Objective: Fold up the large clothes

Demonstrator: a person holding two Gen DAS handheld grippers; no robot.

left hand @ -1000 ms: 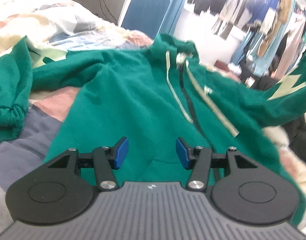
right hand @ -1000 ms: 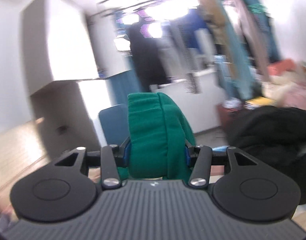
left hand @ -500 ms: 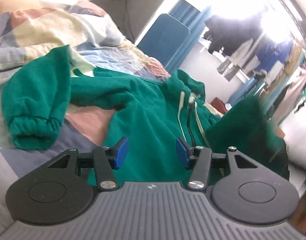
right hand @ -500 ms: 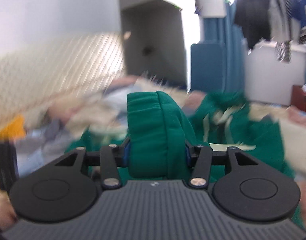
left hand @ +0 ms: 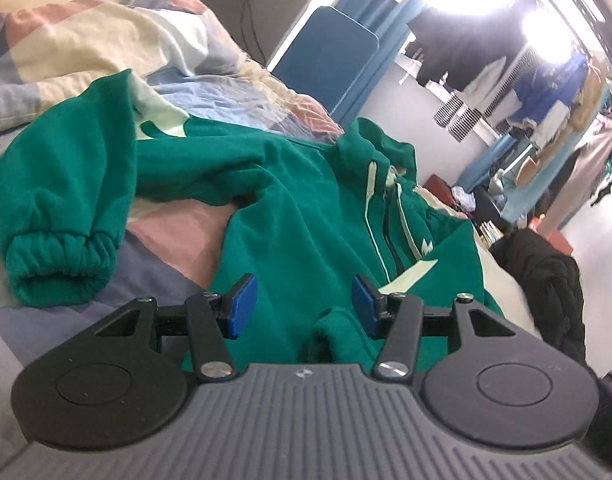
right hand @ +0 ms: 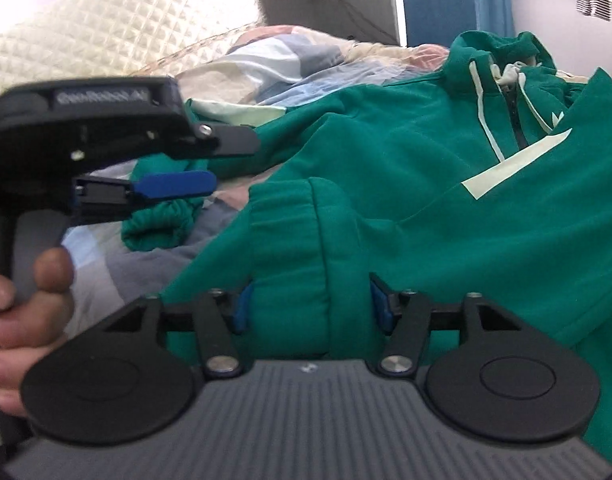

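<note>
Green fleece hoodie (right hand: 386, 168) lies on the bed (left hand: 178, 232); its cuff (right hand: 306, 264) sits between the right gripper (right hand: 310, 304), whose jaws have just been opening, so release cleanly while the left gripper (left hand: 302, 304) gapes empty.

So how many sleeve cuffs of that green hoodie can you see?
2. One cuff lies out on the quilt, left of the hoodie's body. The other cuff sits between the right hand-held gripper jaws.

Blurred, unreadable label — left gripper (right hand: 174, 184)
</note>
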